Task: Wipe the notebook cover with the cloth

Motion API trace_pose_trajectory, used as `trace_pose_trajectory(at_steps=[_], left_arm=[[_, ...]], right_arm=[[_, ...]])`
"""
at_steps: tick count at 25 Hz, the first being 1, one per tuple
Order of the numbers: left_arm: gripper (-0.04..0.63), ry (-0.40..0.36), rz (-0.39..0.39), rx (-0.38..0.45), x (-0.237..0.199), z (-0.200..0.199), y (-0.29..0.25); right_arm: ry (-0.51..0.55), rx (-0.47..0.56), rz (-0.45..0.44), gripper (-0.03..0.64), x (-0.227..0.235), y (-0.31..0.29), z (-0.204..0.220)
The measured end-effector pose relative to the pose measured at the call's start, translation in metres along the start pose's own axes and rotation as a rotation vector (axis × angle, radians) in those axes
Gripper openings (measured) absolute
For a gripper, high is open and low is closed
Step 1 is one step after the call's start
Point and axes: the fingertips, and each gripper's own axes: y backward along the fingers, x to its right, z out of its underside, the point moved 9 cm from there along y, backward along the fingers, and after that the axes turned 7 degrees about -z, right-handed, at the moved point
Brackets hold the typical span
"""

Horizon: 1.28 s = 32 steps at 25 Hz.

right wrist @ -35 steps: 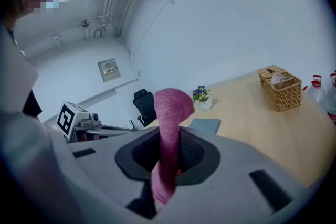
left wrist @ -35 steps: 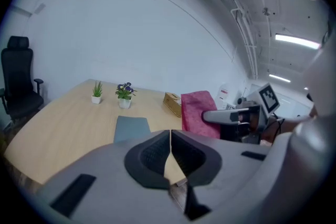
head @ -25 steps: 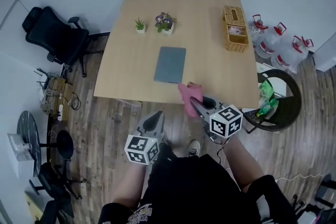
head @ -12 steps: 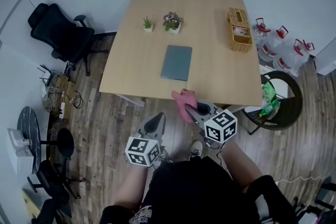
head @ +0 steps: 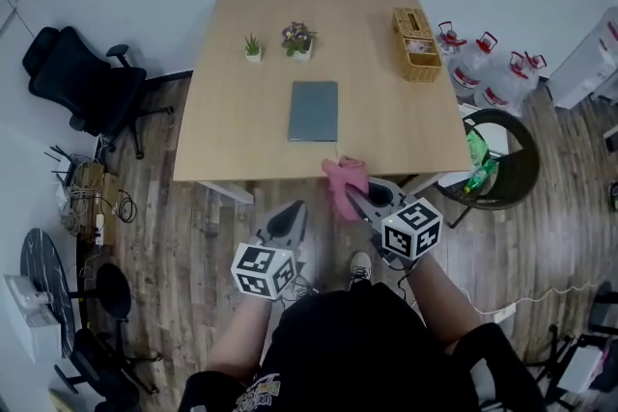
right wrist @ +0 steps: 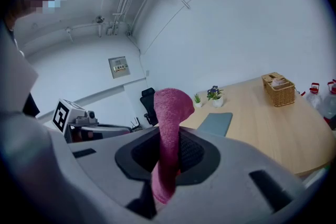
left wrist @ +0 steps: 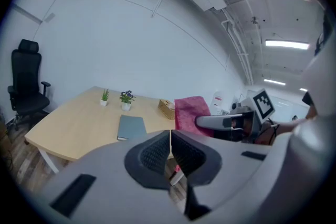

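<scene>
A grey notebook [head: 314, 110] lies flat in the middle of the wooden table [head: 232, 135]; it also shows in the left gripper view as the notebook [left wrist: 131, 127] and in the right gripper view as the notebook [right wrist: 216, 123]. My right gripper [head: 353, 195] hangs just off the table's near edge, shut on a pink cloth [head: 344, 183] that drapes over its jaws; the cloth [right wrist: 169, 136] stands up between them. My left gripper [head: 291, 221] is lower and to the left, over the floor, shut with nothing in it [left wrist: 170, 150].
Two small potted plants [head: 296, 39] stand behind the notebook. A wicker basket [head: 415, 43] sits at the table's far right. Water jugs [head: 488, 77] and a round stool with green items [head: 492, 167] are to the right, a black office chair [head: 82, 82] to the left.
The view has shifted slightly. My right gripper with the pink cloth stays near the table's near edge; the left gripper holds roughly the same place.
</scene>
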Motion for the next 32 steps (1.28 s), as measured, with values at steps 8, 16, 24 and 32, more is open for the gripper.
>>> trace_pose_trajectory(at_steps=[8, 16, 24, 32], left_arm=[[0.011, -0.031, 0.099, -0.011, -0.009, -0.002, 0.009], [0.011, -0.060, 0.144, -0.028, -0.007, -0.003, 0.015], [0.011, -0.063, 0.140, -0.035, -0.003, 0.000, 0.020], [0.011, -0.051, 0.128, -0.035, -0.003, 0.001, 0.017]], right_arm=[[-0.018, 0.047, 0.108, 0.064, -0.027, 0.015, 0.006], [-0.038, 0.076, 0.144, 0.064, -0.041, 0.024, 0.013], [-0.050, 0.084, 0.140, 0.064, -0.042, 0.028, 0.018], [-0.054, 0.080, 0.130, 0.064, -0.037, 0.027, 0.018]])
